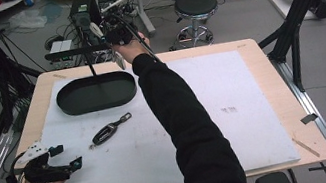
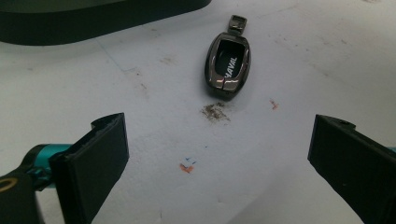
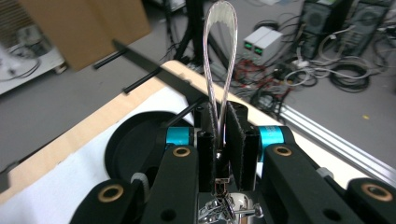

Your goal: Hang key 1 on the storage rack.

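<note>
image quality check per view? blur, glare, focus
High view: dim, soft overall, dark oval tray reads as a flat black shape. Left gripper view: sharp on the glossy dark key fob, faint sheen on its rim. Right gripper view: the thin clear looped strap in the right claw is fairly sharp, the background floor is blurred.

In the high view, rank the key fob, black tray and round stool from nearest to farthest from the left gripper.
1. Key fob, just right of the left gripper.
2. Black tray, beyond the fob.
3. Round stool, on the floor past the table.
</note>
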`<state>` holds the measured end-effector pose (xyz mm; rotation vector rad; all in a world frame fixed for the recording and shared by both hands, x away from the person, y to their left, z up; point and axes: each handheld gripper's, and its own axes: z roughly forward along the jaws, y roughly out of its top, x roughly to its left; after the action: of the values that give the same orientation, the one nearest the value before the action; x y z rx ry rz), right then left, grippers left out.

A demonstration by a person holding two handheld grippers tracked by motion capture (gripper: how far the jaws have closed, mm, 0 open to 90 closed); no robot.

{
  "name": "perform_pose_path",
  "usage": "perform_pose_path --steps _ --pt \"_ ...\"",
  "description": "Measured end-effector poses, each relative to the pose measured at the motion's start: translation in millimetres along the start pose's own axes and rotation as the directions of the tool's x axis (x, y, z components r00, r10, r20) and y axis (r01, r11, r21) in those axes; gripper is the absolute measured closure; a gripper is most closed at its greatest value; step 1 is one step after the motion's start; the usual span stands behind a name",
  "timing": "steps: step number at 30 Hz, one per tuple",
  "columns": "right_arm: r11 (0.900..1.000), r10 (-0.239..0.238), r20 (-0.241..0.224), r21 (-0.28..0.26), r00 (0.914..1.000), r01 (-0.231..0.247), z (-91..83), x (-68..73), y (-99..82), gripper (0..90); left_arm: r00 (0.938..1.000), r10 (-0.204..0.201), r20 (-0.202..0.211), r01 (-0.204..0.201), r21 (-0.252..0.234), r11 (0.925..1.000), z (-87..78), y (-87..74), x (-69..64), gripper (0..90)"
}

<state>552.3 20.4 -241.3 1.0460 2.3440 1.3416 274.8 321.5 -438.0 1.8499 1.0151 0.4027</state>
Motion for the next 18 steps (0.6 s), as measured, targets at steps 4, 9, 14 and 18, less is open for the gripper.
perform_pose_path --steps 4,9,14,18 --pt "0.9988 0.042 0.022 -0.027 0.9989 -0.042 0.5 -4.6 1.6 82.9 1.0 -0.001 -0.001 0.001 0.002 1.0 0.0 -0.1 0.1 5.6" --pt "0.9969 0.065 0.05 -0.048 0.9966 -0.062 1.2 -7.4 6.0 82.9 1.0 -0.001 0.003 0.001 0.0 1.0 0.6 0.1 0.1 5.6" --pt "0.9959 0.074 0.056 -0.055 0.9957 -0.071 3.9 -5.9 10.9 82.9 1.0 -0.002 0.003 0.002 -0.004 1.0 0.3 0.0 0.5 5.6" --pt "0.9966 0.066 0.054 -0.052 0.9963 -0.063 8.6 -2.7 11.8 82.9 1.0 -0.001 0.006 0.001 -0.005 1.0 0.7 0.1 0.5 5.6"
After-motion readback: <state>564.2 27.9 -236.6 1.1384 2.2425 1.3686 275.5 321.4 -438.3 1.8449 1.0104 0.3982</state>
